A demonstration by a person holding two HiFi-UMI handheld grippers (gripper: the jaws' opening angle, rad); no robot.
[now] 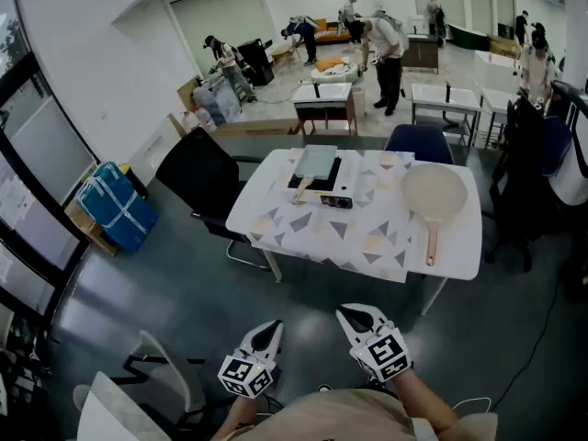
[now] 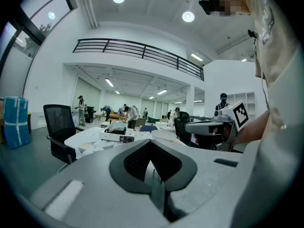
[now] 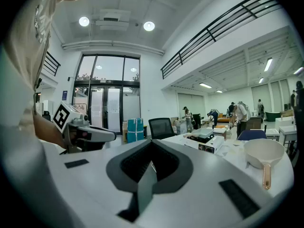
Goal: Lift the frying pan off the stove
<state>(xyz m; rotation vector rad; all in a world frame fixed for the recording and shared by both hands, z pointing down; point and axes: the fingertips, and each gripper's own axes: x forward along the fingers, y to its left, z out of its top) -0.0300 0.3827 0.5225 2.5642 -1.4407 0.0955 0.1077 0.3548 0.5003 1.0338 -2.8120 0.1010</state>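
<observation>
Pale-green frying pan (image 1: 315, 161) sat on the stove (image 1: 336, 199), well apart from my left tongs (image 1: 274, 325) and right tongs (image 1: 344, 313), both closed empty.

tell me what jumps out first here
A white table with a triangle-patterned cloth stands mid-floor, bearing a stove with a square pan on it and a round cream pan to its right. At the bottom edge, the left gripper and right gripper are both shut and empty.

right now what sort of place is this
Probably a big open office or lab hall: a black office chair, a balcony railing overhead, and people busy at the far end.
</observation>
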